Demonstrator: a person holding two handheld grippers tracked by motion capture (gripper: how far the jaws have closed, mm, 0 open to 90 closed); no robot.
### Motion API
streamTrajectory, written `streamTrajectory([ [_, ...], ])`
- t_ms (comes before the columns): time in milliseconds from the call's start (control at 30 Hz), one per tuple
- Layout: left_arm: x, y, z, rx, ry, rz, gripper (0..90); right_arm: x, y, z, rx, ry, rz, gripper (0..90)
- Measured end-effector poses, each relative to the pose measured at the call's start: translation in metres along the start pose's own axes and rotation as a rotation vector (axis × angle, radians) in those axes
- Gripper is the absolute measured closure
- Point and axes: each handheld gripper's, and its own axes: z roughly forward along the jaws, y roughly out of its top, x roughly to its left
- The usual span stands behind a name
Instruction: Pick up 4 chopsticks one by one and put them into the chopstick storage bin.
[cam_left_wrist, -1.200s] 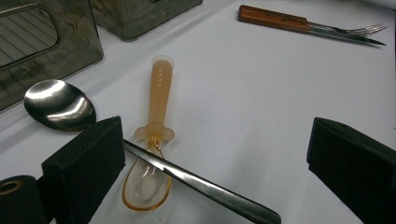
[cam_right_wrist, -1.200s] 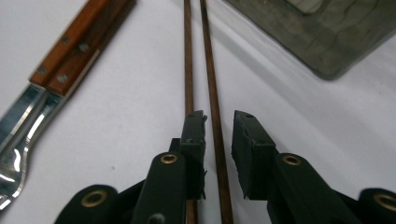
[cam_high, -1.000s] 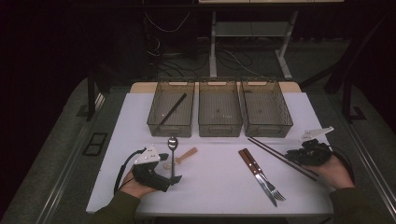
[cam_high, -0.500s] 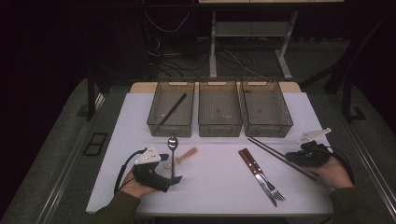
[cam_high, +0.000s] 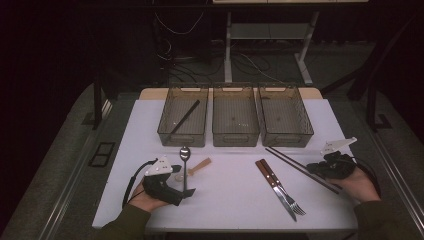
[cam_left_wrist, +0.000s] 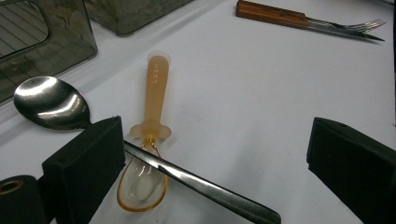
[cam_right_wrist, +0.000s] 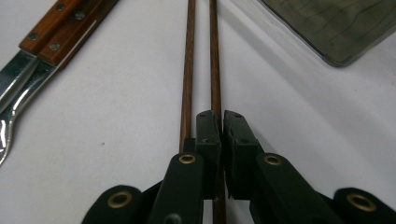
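A metal spoon (cam_high: 185, 160) lies on the white table (cam_high: 235, 205), its handle crossing a small amber plastic spoon (cam_left_wrist: 154, 88). My left gripper (cam_left_wrist: 217, 140) is open; the metal spoon's handle (cam_left_wrist: 187, 177) runs between its jaws, touching the left pad (cam_left_wrist: 88, 158). In the high view that gripper (cam_high: 186, 191) sits at the handle's near end. Two brown chopsticks (cam_high: 295, 167) lie side by side at the right. My right gripper (cam_right_wrist: 222, 126) is shut on the right-hand chopstick (cam_right_wrist: 214, 56), low at the table; the other chopstick (cam_right_wrist: 188, 56) runs just beside its left jaw.
Three dark see-through bins stand in a row at the back: the left bin (cam_high: 182, 138) holds a dark stick (cam_high: 184, 119), beside it the middle bin (cam_high: 235, 137) and the right bin (cam_high: 287, 138). A wood-handled knife and fork (cam_high: 277, 187) lie between the grippers.
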Motion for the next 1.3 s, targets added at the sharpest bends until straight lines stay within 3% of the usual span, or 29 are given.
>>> streamTrajectory([
  [667,0.001,0.000,-0.001,-0.007,0.016,-0.016,3.8,0.009,-0.008,-0.027,-0.074,0.042,-0.002,85.4],
  [867,0.000,0.000,-0.001,-0.004,0.016,0.004,3.6,0.016,-0.002,-0.031,-0.092,0.045,-0.016,85.4],
  [1300,-0.001,0.000,0.000,0.001,0.026,0.007,0.0,0.034,0.019,-0.031,-0.129,0.072,-0.047,85.4],
])
